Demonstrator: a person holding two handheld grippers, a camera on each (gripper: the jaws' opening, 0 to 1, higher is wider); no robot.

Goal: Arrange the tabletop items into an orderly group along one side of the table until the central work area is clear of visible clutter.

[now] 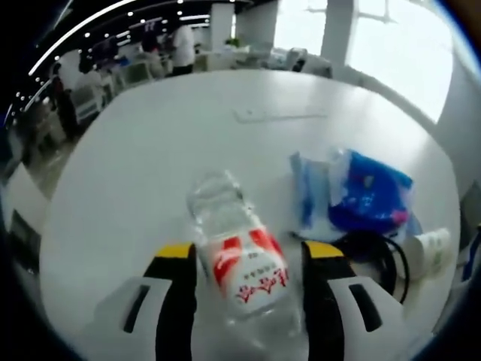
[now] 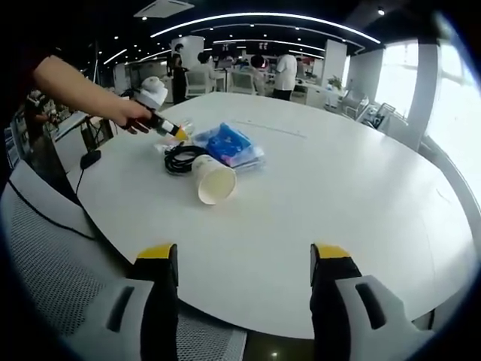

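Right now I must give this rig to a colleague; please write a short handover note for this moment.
Left claw: shut on the water bottle, held above the table.
Right claw: open, holds nothing, near the table edge.
Things: blue packet, black cable and paper cup on its side lie close together near one side.
Done: those three are grouped.
Left: set the bottle beside them; perhaps stand the cup upright.
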